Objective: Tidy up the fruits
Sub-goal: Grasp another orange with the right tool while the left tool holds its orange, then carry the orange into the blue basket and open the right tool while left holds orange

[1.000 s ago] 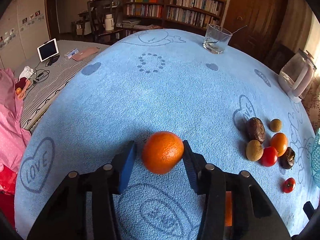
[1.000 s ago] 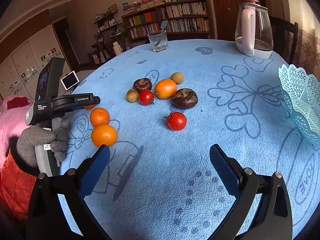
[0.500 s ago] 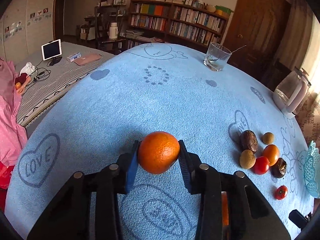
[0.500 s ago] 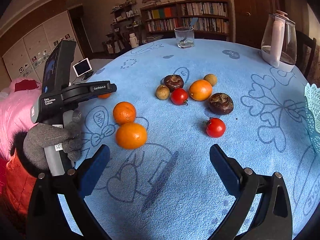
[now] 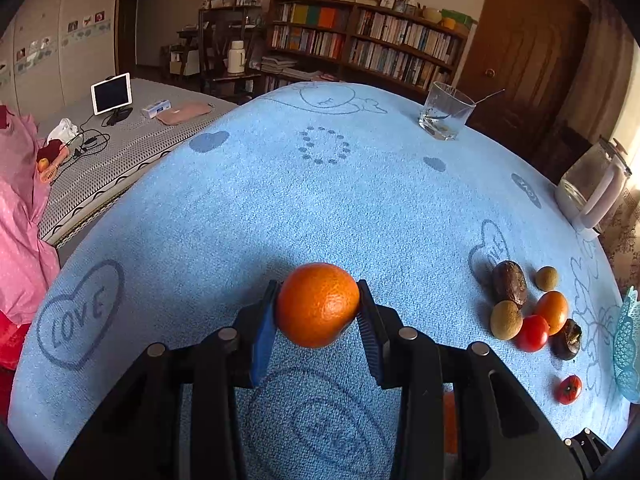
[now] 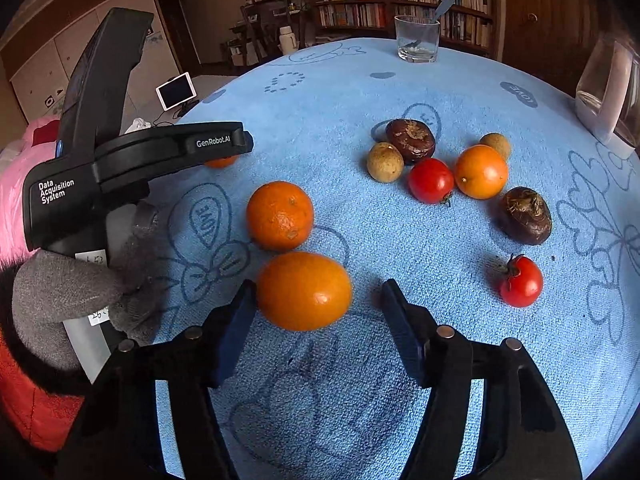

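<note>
Left tongs (image 5: 318, 312) squeeze an orange (image 5: 318, 304); right tongs (image 6: 318, 316), just closing, straddle another orange (image 6: 304, 290), right pad at 3 o'clock not touching.

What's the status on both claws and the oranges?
Left claw shut on an orange. Right claw closing around smooth orange, right pad not touching. Nothing in the way.

Both grippers close in on oranges

The left gripper (image 5: 317, 312) has clamped its orange (image 5: 318, 304); the right gripper (image 6: 318, 308), its jaws just narrowing, has slid toward 9 o'clock around the glossy orange (image 6: 304, 290).
</note>
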`<state>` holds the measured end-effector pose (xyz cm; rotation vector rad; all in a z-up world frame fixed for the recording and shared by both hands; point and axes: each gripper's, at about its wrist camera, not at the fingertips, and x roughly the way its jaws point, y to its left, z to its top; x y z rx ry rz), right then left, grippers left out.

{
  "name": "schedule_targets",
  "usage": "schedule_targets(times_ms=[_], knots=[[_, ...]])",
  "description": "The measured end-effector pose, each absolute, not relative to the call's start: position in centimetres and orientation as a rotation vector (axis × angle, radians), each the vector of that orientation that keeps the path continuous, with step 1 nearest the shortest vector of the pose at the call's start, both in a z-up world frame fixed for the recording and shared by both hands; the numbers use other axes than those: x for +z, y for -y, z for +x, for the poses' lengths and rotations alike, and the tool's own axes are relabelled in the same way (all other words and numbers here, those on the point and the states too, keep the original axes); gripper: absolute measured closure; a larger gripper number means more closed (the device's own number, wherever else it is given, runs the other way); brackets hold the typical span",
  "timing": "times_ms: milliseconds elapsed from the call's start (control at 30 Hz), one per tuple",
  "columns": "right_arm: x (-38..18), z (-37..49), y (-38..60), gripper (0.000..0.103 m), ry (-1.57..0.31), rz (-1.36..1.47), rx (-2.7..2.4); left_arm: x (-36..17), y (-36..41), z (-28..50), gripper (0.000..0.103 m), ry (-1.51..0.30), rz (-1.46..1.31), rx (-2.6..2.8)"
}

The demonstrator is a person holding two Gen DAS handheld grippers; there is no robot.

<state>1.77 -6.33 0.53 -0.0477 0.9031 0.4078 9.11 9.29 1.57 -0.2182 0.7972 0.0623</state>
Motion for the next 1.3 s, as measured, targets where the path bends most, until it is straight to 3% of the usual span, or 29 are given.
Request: schedule_targets(times_ms=[167,567,1300], knots=[[0.9,0.8,5.9,0.056,-0.875,-0.082,0.410,1.6,-9.3,9.1,0.065,-0.797,-0.219,0.062],[2.9,-1.4,11.3,0.056,-0.827,0.082,0.328,2.0,-9.2,8.9,0.065,-0.780,-0.214,0.067],[6.0,-3.8,31.3,0.056,-0.632,0.275,-0.197,6.0,-5.8,4.7,0.065,-0.700,-0.161,-0.032]])
